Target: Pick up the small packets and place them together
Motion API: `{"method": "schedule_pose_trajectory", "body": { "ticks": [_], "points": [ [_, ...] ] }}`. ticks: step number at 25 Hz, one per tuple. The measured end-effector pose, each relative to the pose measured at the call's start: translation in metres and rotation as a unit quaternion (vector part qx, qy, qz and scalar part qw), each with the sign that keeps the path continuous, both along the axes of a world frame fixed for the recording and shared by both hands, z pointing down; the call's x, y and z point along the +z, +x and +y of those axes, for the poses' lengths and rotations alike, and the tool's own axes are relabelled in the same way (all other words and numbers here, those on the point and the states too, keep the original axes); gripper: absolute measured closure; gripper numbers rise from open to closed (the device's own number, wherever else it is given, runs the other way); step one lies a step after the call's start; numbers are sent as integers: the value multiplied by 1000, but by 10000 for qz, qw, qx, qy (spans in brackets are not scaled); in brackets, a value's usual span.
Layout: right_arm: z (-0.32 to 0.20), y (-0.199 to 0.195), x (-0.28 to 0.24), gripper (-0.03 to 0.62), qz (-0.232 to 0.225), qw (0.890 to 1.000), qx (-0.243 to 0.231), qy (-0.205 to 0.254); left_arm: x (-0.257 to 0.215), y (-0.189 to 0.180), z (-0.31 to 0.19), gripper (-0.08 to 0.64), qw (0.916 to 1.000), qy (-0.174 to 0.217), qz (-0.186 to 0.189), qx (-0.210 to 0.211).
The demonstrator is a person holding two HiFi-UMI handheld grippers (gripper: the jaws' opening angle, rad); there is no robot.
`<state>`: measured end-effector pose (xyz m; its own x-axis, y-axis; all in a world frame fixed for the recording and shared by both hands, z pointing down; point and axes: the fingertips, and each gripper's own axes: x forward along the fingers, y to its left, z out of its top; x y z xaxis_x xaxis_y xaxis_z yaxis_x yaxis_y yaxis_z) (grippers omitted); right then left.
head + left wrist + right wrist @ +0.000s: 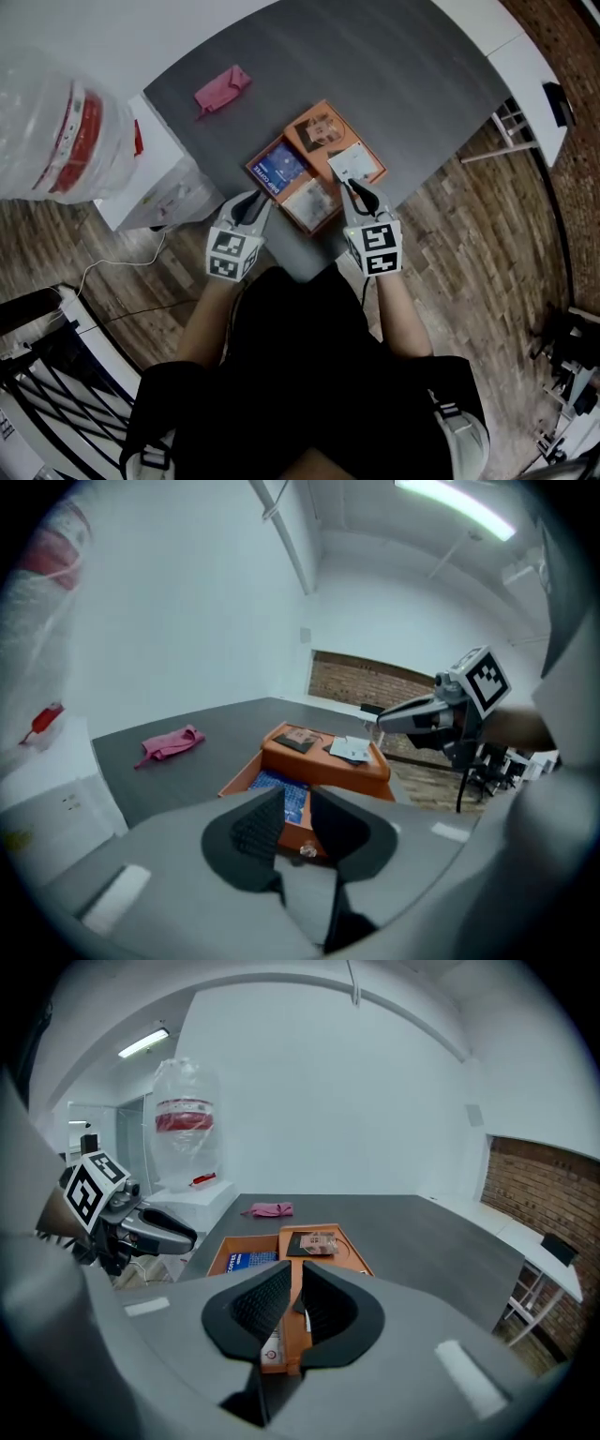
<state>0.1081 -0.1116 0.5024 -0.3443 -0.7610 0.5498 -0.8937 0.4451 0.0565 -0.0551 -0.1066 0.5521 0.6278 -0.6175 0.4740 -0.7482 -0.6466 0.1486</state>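
An orange box tray [255,172] and its lid [302,142] lie side by side on the dark table. A blue coffee packet [281,167] [292,791] and a clear packet [314,199] rest in the tray. On the lid lies a brown picture packet [319,131] [319,1241]. My right gripper [354,187] [292,1288] [403,716] is shut on the near corner of a white packet [353,161] [352,748], held just over the lid. My left gripper [251,199] [295,813] hovers at the tray's near left corner, jaws apart and nothing between them.
A pink cloth [221,90] [169,744] lies farther back on the table. A white cabinet [155,202] stands left of the table, with a large plastic-wrapped jug [66,141] [186,1119] above it. White shelving [525,66] is at the right, over a wooden floor.
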Motion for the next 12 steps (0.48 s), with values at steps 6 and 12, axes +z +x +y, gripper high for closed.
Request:
{"method": "schedule_pose_trajectory", "body": {
  "ticks": [6,12],
  "points": [
    [25,6,-16,574,-401,9988,6,291,-42,-3,14,561,9937,780,580,-556],
    [66,31,-52,584,-540,9953,27,807,-79,-2,43,561,9832,1290,948,-881]
  ]
}}
